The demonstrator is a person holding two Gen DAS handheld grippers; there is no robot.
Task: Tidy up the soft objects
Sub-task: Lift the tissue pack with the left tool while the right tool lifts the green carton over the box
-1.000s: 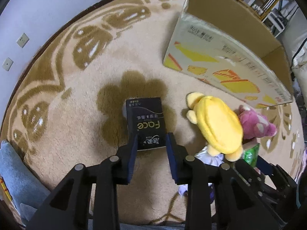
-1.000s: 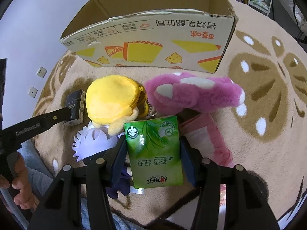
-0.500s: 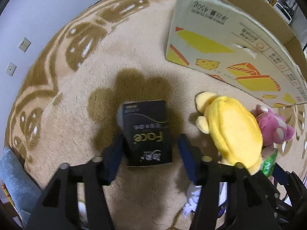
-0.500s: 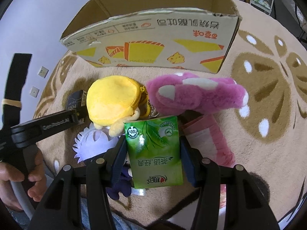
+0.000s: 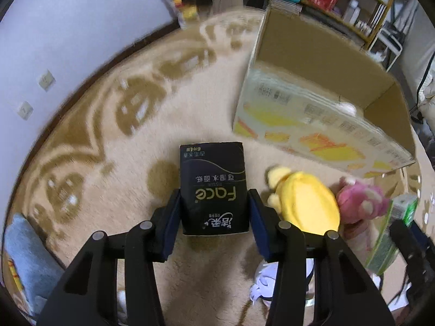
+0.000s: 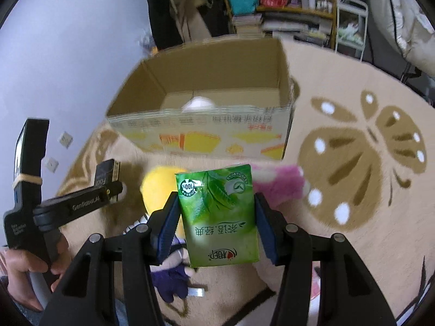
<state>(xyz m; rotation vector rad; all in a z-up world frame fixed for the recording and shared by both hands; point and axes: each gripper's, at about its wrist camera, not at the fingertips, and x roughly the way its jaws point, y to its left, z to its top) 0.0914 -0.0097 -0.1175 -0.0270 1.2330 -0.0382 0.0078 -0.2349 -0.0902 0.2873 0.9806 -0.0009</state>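
Since the earlier frames both packs have left the carpet: the right gripper has risen with the green tissue pack clamped between its blue pads, so the open cardboard box now shows its inside, and the left gripper, whose jaws opened a little and re-seated a moment ago, now pinches the black tissue pack by its sides, lifted clear of the pile. Both grips look firm, each at about the pack's own width. The step in hand is the carry to the box, which stands just beyond the toys with something white already on its floor. The yellow plush and pink plush lie on the carpet between the grippers and the box, not yet dealt with. Next, each pack probably needs to go forward over the near box wall before being let go, high enough to clear the rim and the plush beneath.
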